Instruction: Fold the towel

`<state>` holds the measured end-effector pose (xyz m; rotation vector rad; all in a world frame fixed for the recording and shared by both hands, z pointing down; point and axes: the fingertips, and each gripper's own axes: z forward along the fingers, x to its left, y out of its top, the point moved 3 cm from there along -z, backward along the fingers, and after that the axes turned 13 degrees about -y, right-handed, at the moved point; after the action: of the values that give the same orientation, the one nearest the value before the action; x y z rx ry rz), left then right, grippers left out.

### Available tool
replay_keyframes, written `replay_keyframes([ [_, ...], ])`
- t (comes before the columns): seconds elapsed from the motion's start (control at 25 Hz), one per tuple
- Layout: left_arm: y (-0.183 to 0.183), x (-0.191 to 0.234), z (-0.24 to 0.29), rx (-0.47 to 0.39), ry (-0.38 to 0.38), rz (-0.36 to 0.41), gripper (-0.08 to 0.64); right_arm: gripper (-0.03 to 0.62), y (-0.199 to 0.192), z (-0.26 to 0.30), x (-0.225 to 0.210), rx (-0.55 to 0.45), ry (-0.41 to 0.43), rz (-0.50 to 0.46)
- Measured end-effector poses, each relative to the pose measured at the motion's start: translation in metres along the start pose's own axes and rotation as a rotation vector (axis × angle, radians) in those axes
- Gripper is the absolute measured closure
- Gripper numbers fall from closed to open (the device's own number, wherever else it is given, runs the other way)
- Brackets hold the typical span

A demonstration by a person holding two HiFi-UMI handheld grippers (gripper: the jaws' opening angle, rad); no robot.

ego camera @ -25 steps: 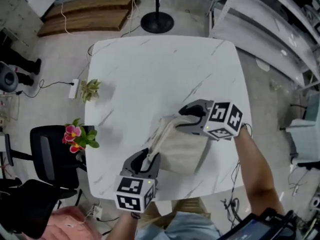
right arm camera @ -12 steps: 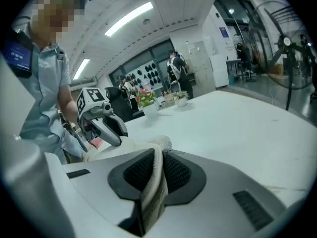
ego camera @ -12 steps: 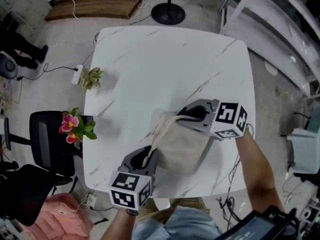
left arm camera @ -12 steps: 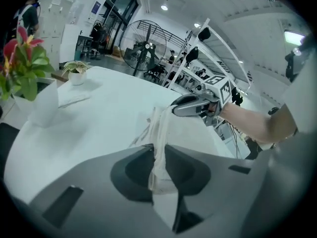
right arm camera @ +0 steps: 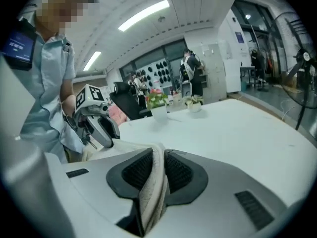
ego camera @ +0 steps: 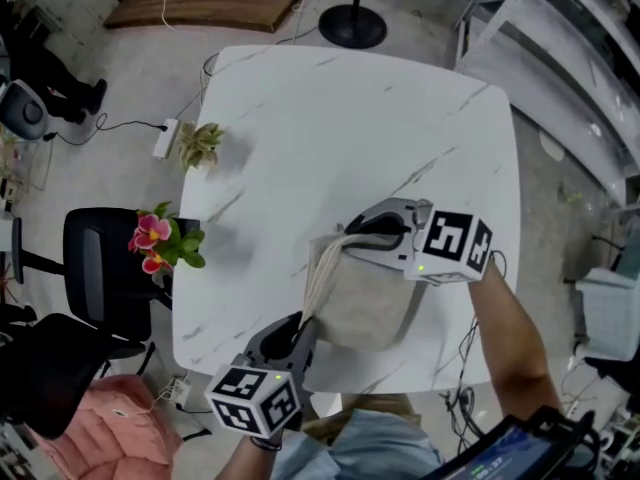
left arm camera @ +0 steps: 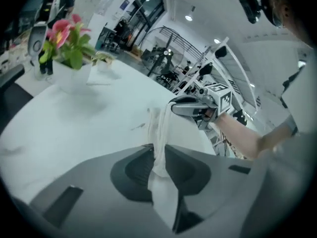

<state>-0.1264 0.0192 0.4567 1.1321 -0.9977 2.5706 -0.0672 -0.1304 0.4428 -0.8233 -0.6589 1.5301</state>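
The towel [ego camera: 368, 303] was kept bunched at the table's [ego camera: 350, 118] near edge, with no fold laid over yet. One edge was clamped by the left gripper [ego camera: 298, 330], its jaws just closing. Another edge was pinched by the right gripper [ego camera: 352, 236], its jaws just eased wider.

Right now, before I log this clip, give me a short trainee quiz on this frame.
1. True or false: the towel lies flat and untouched on the table.
2. Of the left gripper and right gripper, which holds the towel? A) left only B) right only C) both
3. How many potted plants stand on the table?
Key: 1 false: its edge is pinched. 2 C: both are shut on it; the left jaws have just been closing, the right easing open slightly, with the towel between them. 3 two: the pink flowers and the small green plant.
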Motion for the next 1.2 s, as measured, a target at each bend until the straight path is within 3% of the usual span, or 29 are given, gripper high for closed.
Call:
replay_keyframes([
  [0.08, -0.006, 0.013, 0.006, -0.012, -0.002, -0.067, 0.489, 0.508, -0.016, 0.022, -0.004, 0.073, 0.017, 0.005],
  [0.24, -0.005, 0.028, 0.011, -0.018, -0.008, -0.113, 0.488, 0.492, -0.024, 0.041, -0.013, 0.124, 0.019, 0.066],
  [0.32, -0.006, 0.03, 0.012, -0.013, -0.01, -0.126, 0.488, 0.42, -0.016, 0.036, -0.02, 0.092, 0.008, 0.093],
  [0.4, -0.007, 0.03, 0.012, -0.007, -0.013, -0.129, 0.486, 0.364, 0.007, 0.016, -0.035, -0.015, -0.018, 0.167],
  [0.48, -0.008, 0.031, 0.012, -0.002, -0.019, -0.135, 0.486, 0.388, 0.032, -0.012, -0.048, -0.116, -0.062, 0.216],
  [0.6, -0.007, 0.033, 0.012, 0.006, -0.029, -0.141, 0.486, 0.577, 0.038, -0.036, -0.031, -0.107, -0.034, 0.189],
  [0.72, -0.004, 0.033, 0.013, 0.021, -0.037, -0.126, 0.486, 0.577, -0.001, -0.026, -0.002, 0.06, 0.006, 0.136],
  [0.84, 0.004, 0.035, 0.017, 0.032, -0.045, -0.1, 0.483, 0.578, -0.041, -0.011, -0.008, 0.173, -0.074, 0.158],
  [1.0, 0.013, 0.044, 0.027, 0.055, -0.05, -0.063, 0.471, 0.578, -0.054, -0.005, -0.019, 0.151, -0.122, 0.252],
  [1.12, 0.015, 0.045, 0.028, 0.081, -0.058, -0.025, 0.468, 0.578, -0.05, -0.004, -0.018, 0.114, -0.153, 0.262],
  [1.2, 0.017, 0.044, 0.022, 0.095, -0.075, 0.008, 0.425, 0.552, -0.038, -0.016, -0.024, 0.055, -0.205, 0.285],
])
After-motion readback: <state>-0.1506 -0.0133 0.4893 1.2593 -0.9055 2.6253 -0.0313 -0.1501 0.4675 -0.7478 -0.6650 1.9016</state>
